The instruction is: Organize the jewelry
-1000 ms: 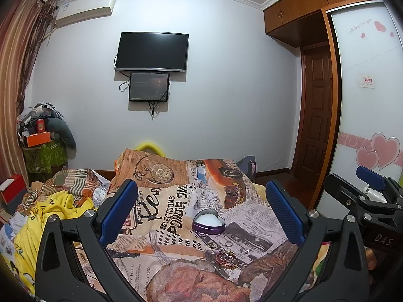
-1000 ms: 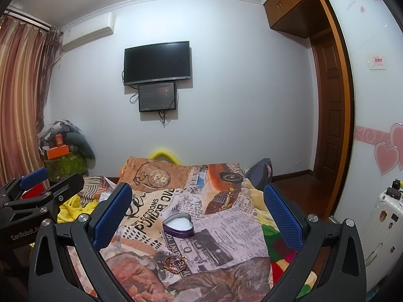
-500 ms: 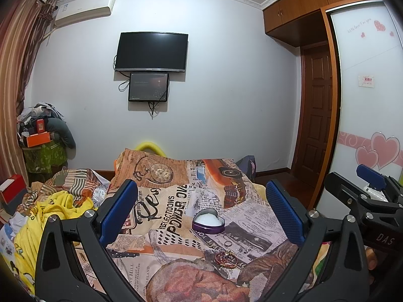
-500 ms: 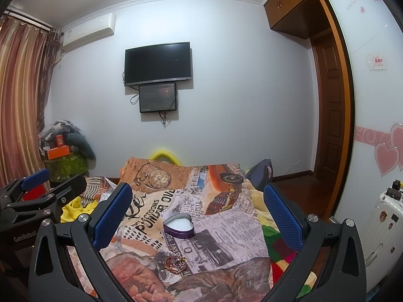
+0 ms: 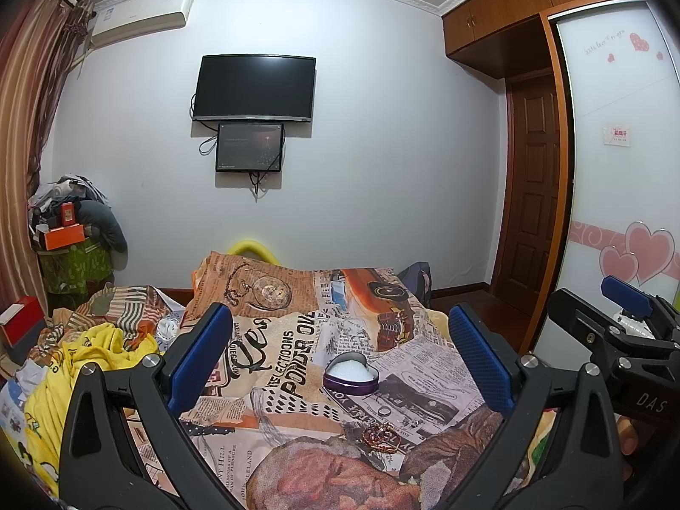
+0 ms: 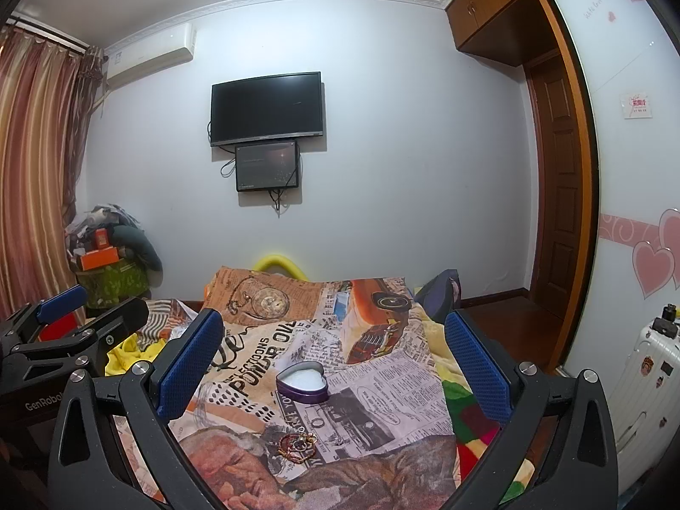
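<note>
Nothing moved since earlier frames. Left gripper [image 5: 340, 361] and right gripper [image 6: 333, 361] both spread wide, empty. Heart box [image 5: 351, 373] open, holds no jewelry; bracelet [image 5: 379, 435] at its 6 o'clock, ring [image 5: 384, 411] between. Task unstarted.
</note>
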### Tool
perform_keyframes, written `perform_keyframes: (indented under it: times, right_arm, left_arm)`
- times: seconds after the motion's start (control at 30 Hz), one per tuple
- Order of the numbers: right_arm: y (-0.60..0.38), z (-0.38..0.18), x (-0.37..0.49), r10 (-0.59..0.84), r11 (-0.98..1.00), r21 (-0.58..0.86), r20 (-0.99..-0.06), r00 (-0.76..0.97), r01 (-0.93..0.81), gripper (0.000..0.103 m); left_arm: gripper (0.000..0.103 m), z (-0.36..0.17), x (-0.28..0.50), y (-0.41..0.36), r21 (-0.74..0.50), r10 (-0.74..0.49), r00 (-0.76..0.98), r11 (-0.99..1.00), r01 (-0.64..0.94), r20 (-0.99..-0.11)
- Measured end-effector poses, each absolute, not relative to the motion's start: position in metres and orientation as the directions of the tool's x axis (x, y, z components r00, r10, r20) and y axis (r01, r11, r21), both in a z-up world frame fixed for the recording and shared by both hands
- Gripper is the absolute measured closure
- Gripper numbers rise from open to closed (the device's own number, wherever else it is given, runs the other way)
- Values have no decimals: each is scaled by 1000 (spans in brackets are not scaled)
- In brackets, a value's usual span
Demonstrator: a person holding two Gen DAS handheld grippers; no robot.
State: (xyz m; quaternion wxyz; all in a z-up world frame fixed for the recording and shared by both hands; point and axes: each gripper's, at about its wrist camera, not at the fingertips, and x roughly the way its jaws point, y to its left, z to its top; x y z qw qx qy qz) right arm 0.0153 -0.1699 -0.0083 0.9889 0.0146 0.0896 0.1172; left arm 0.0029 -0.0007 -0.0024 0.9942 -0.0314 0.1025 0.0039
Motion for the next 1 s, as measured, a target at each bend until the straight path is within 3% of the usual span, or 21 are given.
perform_keyframes:
  times: [1.0]
  right_arm:
    - [-176, -13, 26, 237, 971, 64, -201, 950, -229, 0]
  left_arm:
    - [1, -8, 11, -6, -43, -9, 972, 999, -1, -234]
